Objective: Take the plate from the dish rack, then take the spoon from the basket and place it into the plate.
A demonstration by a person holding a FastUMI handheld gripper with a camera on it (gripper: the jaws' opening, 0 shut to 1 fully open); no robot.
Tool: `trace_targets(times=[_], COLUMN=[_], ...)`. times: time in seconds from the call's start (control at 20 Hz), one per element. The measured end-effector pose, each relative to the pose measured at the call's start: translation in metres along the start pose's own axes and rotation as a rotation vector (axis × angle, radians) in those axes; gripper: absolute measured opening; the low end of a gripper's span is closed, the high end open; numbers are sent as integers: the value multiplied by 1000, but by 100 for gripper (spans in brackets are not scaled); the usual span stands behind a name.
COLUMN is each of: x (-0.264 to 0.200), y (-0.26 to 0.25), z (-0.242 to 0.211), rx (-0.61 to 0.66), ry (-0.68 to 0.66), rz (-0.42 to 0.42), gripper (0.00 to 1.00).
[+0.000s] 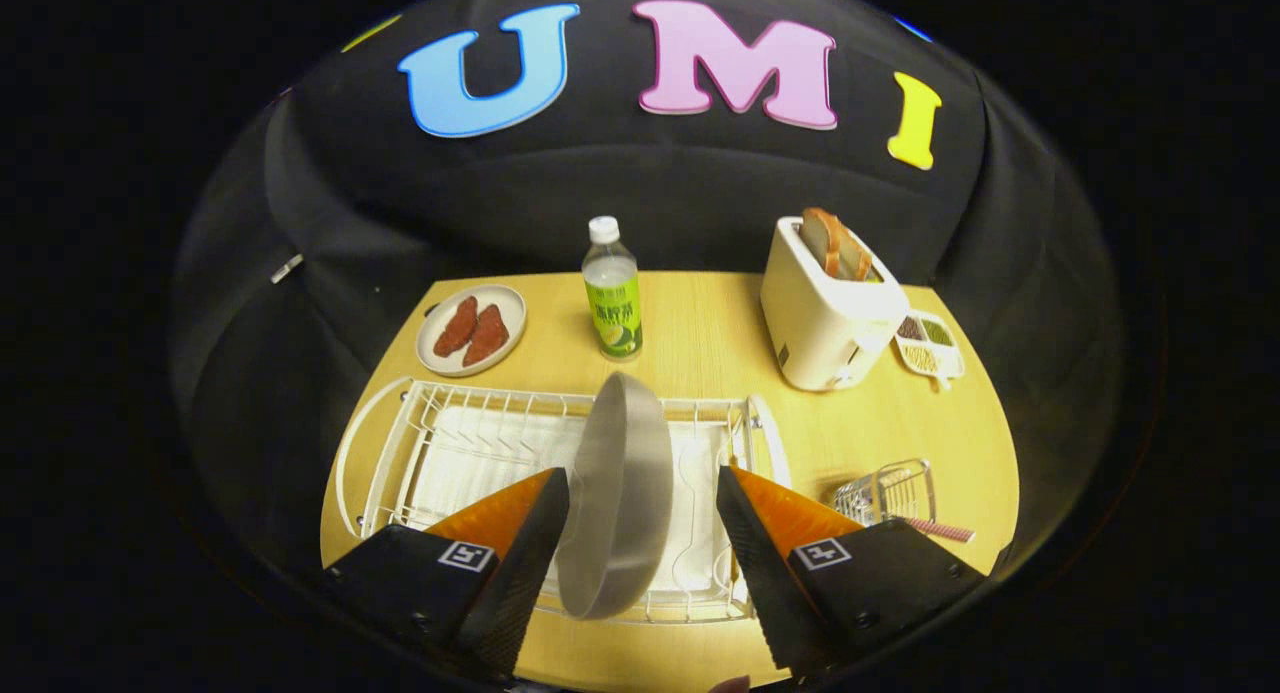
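A grey plate stands on edge in the white wire dish rack, its rim facing me. My gripper is open, one finger on each side of the plate with gaps showing, so neither finger presses on it. To the right of the rack sits a small wire basket on its side, with a pink-striped spoon handle sticking out of it toward the table's right edge.
On the yellow table beyond the rack stand a drink bottle, a plate with two red meat pieces, a white toaster with bread and a small divided dish of seasonings.
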State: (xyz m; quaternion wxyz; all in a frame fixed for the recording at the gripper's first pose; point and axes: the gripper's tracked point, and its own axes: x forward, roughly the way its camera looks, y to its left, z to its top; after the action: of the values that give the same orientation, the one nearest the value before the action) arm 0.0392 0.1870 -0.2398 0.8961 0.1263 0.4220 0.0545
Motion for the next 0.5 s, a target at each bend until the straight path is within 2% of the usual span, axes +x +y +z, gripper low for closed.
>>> trace_targets(times=[0.05, 0.15, 0.25, 0.35, 0.5], x=[12, 27, 24, 22, 16], y=[3, 1, -8, -2, 8], z=[-7, -12, -3, 2, 22], rx=[-20, -72, -109, -146, -230], ry=[21, 35, -2, -13, -63], rz=[-13, -67, -146, -183, -236], gripper=[90, 69, 52, 35, 33])
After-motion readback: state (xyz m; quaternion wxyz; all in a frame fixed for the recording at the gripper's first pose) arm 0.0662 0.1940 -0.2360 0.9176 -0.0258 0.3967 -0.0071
